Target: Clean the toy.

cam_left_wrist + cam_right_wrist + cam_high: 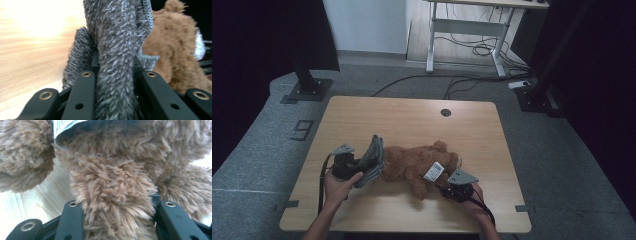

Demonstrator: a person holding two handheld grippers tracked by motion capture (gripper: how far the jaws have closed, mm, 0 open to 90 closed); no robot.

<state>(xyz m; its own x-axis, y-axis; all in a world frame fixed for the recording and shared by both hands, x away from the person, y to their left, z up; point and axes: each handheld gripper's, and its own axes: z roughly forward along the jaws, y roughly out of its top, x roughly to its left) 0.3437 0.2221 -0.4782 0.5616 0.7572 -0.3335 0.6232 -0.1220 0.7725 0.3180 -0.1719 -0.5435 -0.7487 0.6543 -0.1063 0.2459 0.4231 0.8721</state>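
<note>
A brown teddy bear [417, 165] lies on its side in the middle of the wooden table [412, 117], a white label [433, 171] on its rump. My left gripper [357, 167] is shut on a grey fuzzy garment [373, 159] and holds it right at the bear's left end. In the left gripper view the grey garment [117, 50] fills the gap between the jaws, with the bear [175, 50] just behind it. My right gripper [447, 187] is shut on a limb of the bear [115, 202], whose fur bulges between both jaws. The label [65, 127] hangs above.
A round cable hole [445, 112] sits near the table's far edge. Beyond the table stand a black stand base [307, 90] at the left, a white desk frame [467, 35] with cables on the floor, and another black base [534, 97] at the right.
</note>
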